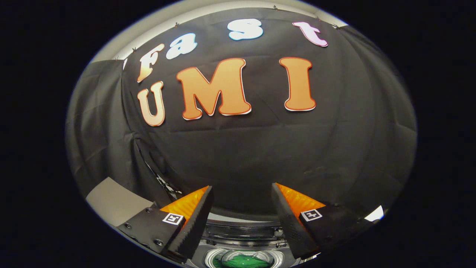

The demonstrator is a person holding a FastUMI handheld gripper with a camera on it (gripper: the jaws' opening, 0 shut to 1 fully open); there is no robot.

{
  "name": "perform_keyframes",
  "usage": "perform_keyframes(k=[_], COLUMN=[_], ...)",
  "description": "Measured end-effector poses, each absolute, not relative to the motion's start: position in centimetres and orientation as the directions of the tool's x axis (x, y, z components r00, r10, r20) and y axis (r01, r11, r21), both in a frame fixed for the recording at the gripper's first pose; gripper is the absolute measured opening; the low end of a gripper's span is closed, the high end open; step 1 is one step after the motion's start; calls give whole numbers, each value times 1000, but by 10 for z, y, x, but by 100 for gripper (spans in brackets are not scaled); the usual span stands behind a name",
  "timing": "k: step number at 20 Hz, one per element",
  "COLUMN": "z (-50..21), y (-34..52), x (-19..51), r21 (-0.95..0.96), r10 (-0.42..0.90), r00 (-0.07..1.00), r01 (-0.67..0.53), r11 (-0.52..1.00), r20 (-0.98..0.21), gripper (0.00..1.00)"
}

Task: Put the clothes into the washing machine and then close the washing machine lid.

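To the left, beyond the claw's left finger, a pale grey flat panel [111, 203] showed against the black cloth wall [241, 156]; whether it was a table edge or part of the booth could not be told. The claw [241, 193] hung released, its two fingers spread well apart with nothing between them and the wall behind the gap.

Below and between the fingers sat the white top-loading washing machine [241, 232], its round opening facing up. Inside the drum lay the green crumpled cloth garment [243, 260], so the clothes appeared to be in already, which would leave the lid as the remaining step. The lid itself could not be made out for certain; the clear-looking band just ahead of the drum may have been part of it.

The garment looked soft, light and limp, easy to pinch at any raised fold if it needed tucking down. The lid, by judgement, would be stiff, light and rather smooth, best taken at its free front edge or pushed down with a finger.

To the right, beyond the right finger, a small bright patch [375, 214] showed at the cloth's foot.
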State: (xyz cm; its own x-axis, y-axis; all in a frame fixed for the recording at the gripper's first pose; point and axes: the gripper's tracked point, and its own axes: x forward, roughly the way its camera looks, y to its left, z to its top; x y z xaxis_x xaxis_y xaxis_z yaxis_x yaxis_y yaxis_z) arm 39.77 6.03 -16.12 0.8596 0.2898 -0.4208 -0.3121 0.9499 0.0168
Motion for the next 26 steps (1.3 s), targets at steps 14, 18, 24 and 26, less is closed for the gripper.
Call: perform_keyframes(k=[14, 18, 24, 26], z=[-246, -243, -237, -237], y=[60, 57, 53, 50], x=[408, 397, 370, 357], r21=[2, 3, -3, -7], r10=[243, 248, 252, 247], r00=[791, 803, 828, 831], r01=[-293, -294, -292, -289], r11=[956, 956, 956, 957], r20=[-562, -542, -501, -498], gripper=[100, 100, 100, 100])
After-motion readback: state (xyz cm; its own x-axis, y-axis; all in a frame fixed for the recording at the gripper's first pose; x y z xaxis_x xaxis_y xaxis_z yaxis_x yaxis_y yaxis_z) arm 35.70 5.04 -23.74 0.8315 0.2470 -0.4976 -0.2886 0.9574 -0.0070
